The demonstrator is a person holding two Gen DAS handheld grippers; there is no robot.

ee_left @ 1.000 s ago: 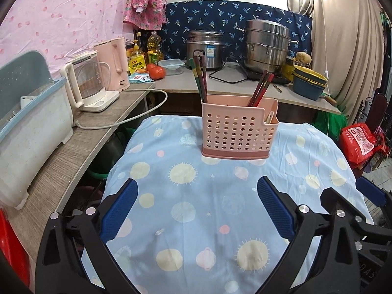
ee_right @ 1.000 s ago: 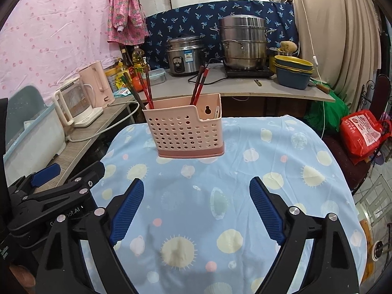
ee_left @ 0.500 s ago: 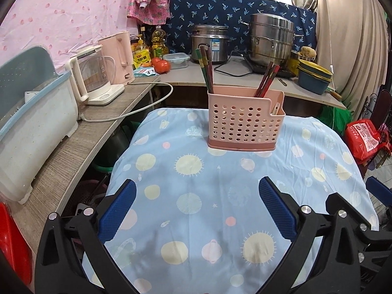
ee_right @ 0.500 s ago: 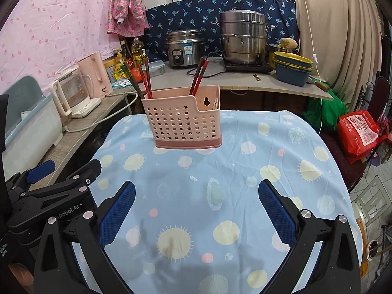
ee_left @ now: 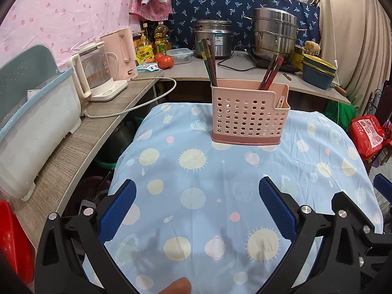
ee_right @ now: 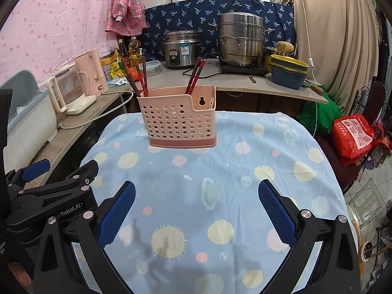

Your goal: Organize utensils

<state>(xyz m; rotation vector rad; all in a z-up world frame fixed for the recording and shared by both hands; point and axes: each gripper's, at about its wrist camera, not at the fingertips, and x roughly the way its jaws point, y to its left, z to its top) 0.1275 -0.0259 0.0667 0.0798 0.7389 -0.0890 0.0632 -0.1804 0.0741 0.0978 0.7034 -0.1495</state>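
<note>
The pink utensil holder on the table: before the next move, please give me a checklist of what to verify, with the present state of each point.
1. Pink utensil holder stands upright on the tablecloth: ok.
2. Chopsticks are inside the holder: ok, two groups lean in separate places.
3. Small side compartment holds a pale utensil: ok, but its kind: cannot tell.
4. Left gripper open and holding nothing: ok.
5. Right gripper open and holding nothing: ok.
6. Loose utensils left on the cloth to sort: none visible; outside the frames, cannot tell.
</note>
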